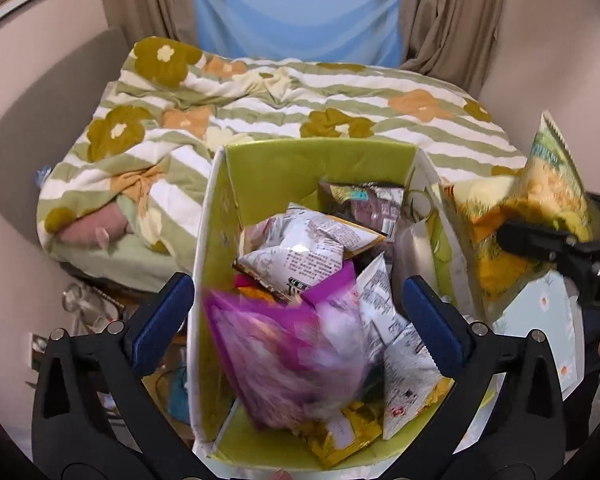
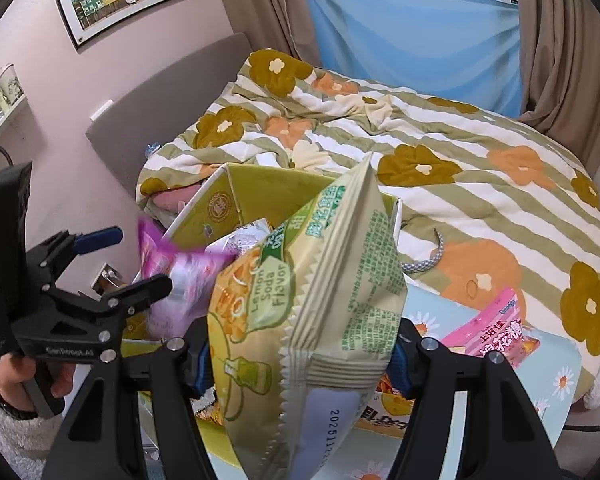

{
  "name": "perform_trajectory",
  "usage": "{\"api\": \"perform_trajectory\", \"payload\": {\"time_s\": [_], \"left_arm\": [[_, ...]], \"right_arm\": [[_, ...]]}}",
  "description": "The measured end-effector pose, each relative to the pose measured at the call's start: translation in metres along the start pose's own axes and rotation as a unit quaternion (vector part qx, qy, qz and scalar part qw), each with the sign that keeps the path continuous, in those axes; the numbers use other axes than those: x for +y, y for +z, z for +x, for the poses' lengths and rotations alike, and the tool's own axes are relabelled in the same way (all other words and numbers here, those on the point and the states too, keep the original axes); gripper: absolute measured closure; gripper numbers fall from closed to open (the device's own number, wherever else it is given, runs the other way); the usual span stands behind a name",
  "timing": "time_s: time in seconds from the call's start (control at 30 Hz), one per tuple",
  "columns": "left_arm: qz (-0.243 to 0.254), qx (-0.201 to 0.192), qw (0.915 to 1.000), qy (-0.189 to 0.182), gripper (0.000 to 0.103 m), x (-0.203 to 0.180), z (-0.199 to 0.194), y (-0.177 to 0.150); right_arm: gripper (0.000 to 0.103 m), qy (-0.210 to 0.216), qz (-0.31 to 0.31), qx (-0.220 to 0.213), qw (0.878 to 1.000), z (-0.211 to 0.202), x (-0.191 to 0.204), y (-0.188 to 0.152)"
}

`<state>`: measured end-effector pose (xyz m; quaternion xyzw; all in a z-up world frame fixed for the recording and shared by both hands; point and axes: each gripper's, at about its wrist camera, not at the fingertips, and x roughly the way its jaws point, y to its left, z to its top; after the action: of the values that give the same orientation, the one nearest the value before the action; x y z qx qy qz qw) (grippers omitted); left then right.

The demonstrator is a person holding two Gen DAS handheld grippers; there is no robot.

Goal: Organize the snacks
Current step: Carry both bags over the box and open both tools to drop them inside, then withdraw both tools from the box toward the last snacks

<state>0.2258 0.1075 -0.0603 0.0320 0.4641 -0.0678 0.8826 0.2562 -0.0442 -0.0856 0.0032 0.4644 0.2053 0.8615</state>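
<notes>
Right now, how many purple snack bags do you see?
1: a purple bag blurred above the green box, between the open left gripper fingers. Others may be buried under the pile.

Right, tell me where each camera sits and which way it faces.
Left wrist: sits on the left claw, looking down into the green box of snacks; its own open blue-padded fingers show, the purple bag blurred between them.
Right wrist: sits on the right claw, facing the bed; its fingers clamp the lemon soda bag; the left claw and hand show.
Shared: box, purple bag, lemon soda bag, floral bedspread.
</notes>
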Motion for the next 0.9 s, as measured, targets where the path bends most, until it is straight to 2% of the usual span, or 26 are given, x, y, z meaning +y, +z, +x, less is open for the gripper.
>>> {"api": "perform_trajectory", "payload": {"time_s": [0.23, 0.53, 0.57, 0.6, 0.63, 0.9], "left_arm": [[0.001, -0.008, 0.9999, 0.012, 0.0, 0.003, -0.011, -0.002], [-0.015, 0.006, 0.9996, 0.024, 0.0, 0.018, -0.005, -0.008], [-0.017, 0.008, 0.9995, 0.025, 0.0, 0.02, -0.005, -0.009], [-0.018, 0.01, 0.9995, 0.025, 0.0, 0.022, -0.004, -0.011], [-0.019, 0.01, 0.9994, 0.025, 0.0, 0.023, -0.005, -0.013], [-0.02, 0.009, 0.9995, 0.025, 0.0, 0.034, -0.013, -0.023]], "right_arm": [[0.041, 0.004, -0.006, -0.004, 1.0, 0.003, 0.007, 0.01], [0.037, 0.014, -0.005, 0.005, 1.0, 0.028, 0.012, 0.026], [0.027, 0.012, -0.001, 0.005, 1.0, 0.031, 0.012, 0.027], [0.01, 0.008, 0.002, 0.002, 1.0, 0.032, 0.011, 0.026], [0.002, 0.005, 0.004, -0.005, 1.0, 0.032, 0.011, 0.025], [0.0, -0.019, -0.002, -0.025, 1.0, 0.016, 0.023, 0.013]]}}
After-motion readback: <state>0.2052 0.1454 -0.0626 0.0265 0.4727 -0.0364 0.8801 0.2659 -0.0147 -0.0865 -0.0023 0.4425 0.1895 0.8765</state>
